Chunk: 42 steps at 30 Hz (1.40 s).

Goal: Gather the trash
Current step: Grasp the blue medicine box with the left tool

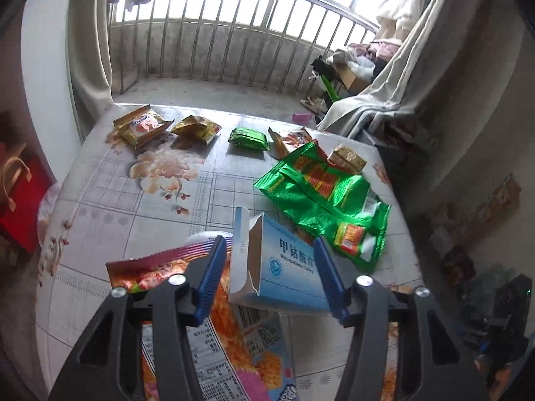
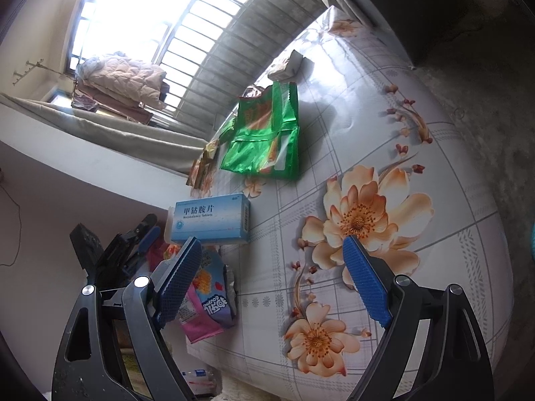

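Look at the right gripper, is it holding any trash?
No, the right gripper has its blue fingers spread wide over the flowered tablecloth with nothing between them.

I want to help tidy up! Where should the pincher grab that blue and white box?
Grab the blue and white box across its two long narrow sides, near the middle, coming down from above. The left gripper already straddles it that way. One end flap hangs open and bends easily, so avoid that end.
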{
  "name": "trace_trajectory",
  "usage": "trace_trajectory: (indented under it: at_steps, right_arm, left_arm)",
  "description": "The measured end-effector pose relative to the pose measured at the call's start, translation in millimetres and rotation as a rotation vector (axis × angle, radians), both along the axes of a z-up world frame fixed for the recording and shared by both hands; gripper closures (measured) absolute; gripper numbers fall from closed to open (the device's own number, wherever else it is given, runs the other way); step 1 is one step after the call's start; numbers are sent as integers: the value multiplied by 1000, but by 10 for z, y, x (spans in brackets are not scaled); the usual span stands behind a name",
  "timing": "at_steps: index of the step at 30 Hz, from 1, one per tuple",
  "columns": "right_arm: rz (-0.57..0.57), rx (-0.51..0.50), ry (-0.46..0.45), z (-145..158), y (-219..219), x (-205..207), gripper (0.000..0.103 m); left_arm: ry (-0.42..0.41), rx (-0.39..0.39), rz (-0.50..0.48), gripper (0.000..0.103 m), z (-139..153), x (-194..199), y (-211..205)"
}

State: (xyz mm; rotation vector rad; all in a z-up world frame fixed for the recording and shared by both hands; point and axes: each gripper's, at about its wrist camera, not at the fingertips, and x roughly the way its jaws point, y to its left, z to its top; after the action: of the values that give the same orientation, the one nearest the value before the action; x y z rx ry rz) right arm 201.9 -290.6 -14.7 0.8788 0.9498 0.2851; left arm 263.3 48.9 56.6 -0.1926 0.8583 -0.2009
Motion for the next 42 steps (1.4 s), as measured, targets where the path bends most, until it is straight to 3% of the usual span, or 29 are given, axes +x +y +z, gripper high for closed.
trace_trajectory:
  at_steps: [5, 8, 16, 24, 29, 42]
  right_arm:
    - [3, -1, 3, -7, 17, 9, 21]
    - [10, -4, 9, -17, 28, 24, 21]
    - [16, 0, 10, -39, 65, 41, 21]
    - [21, -3, 13, -33, 133, 46, 21]
    - [28, -3, 15, -18, 168, 101, 21]
    - [24, -41, 63, -149, 213, 780, 24]
  left_arm:
    - [28, -21, 29, 75, -46, 35, 102]
    - [24, -11, 44, 80, -42, 9, 173]
    - [74, -5, 33, 81, -148, 42, 218]
    - [90, 55, 26, 81, -208, 107, 197]
    - [94, 60, 18, 95, -214, 127, 218]
    - [45, 10, -23, 101, -76, -1, 244]
